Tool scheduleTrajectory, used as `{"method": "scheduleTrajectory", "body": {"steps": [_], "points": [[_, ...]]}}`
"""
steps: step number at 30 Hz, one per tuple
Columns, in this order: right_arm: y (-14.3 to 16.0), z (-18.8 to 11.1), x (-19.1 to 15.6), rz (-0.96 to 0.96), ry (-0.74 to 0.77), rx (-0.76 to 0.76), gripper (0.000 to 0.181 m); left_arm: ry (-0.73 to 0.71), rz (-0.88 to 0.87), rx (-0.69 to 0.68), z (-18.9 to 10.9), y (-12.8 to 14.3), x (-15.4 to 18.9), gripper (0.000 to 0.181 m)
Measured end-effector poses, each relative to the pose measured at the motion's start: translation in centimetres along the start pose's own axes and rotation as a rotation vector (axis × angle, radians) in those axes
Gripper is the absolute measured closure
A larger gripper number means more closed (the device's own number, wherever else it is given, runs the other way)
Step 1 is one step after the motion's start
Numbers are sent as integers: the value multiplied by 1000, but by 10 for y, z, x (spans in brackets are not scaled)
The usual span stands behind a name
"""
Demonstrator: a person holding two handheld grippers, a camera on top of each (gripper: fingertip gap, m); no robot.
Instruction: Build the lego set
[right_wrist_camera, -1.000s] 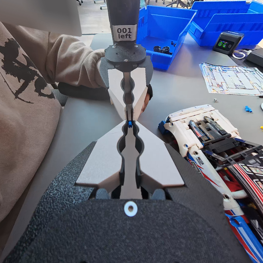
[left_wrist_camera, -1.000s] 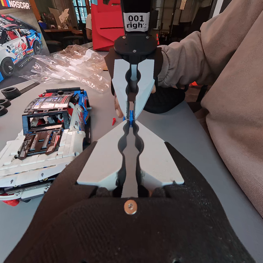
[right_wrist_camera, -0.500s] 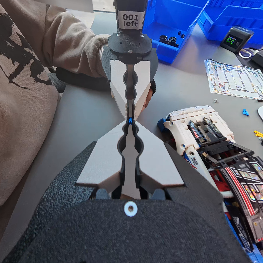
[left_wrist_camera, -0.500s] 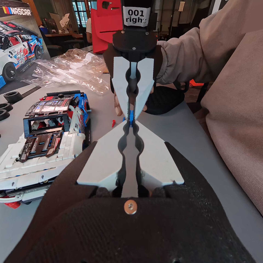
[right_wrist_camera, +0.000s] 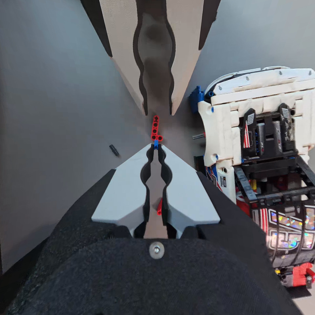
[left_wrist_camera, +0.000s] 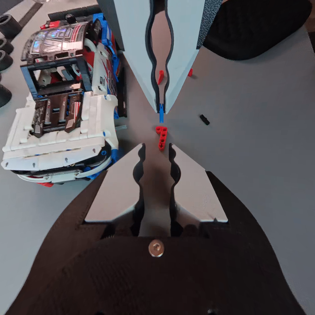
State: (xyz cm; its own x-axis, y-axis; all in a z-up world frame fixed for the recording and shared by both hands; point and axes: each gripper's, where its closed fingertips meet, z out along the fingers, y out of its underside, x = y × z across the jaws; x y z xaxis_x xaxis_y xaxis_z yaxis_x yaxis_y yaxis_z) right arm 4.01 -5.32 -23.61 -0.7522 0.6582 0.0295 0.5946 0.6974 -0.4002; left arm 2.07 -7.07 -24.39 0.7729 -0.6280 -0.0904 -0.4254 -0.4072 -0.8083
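Observation:
A red L-shaped beam (left_wrist_camera: pixel 162 138) lies flat on the grey table, just past my left gripper's tips; it also shows in the right wrist view (right_wrist_camera: pixel 156 127). My left gripper (left_wrist_camera: pixel 156 145) is open and empty, pointing down at the beam; it comes in from the top in the right wrist view (right_wrist_camera: pixel 158 114). My right gripper (right_wrist_camera: pixel 156 145) is shut on a small blue pin (right_wrist_camera: pixel 156 146). The blue pin (left_wrist_camera: pixel 161 113) sticks out of the right gripper (left_wrist_camera: pixel 161 111) toward the beam's short end, close to it. The white, blue and red car (left_wrist_camera: pixel 59 119) stands beside them.
The car fills the right side of the right wrist view (right_wrist_camera: pixel 255 136). A black pin (left_wrist_camera: pixel 204 119) lies to the right and small red pieces (left_wrist_camera: pixel 160 77) lie under the right gripper. Black tyres (left_wrist_camera: pixel 8 25) sit far left. A grey axle (left_wrist_camera: pixel 121 127) lies by the car. The tips of both grippers are at nearly the same place.
Both grippers were shut tip to tip on the blue pin above the table. The left has let go and opened; both have tilted down to the table over the red beam.

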Motion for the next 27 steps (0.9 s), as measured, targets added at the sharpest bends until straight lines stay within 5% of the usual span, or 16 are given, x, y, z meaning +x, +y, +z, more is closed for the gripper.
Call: {"method": "scheduleTrajectory", "body": {"steps": [12,27], "points": [[-3,9,-1,-21,-34,-149,179,6,50,-70,12,7,4,175],[-1,9,-3,-78,27,-208,179,16,66,-66,12,7,7,176]]}}
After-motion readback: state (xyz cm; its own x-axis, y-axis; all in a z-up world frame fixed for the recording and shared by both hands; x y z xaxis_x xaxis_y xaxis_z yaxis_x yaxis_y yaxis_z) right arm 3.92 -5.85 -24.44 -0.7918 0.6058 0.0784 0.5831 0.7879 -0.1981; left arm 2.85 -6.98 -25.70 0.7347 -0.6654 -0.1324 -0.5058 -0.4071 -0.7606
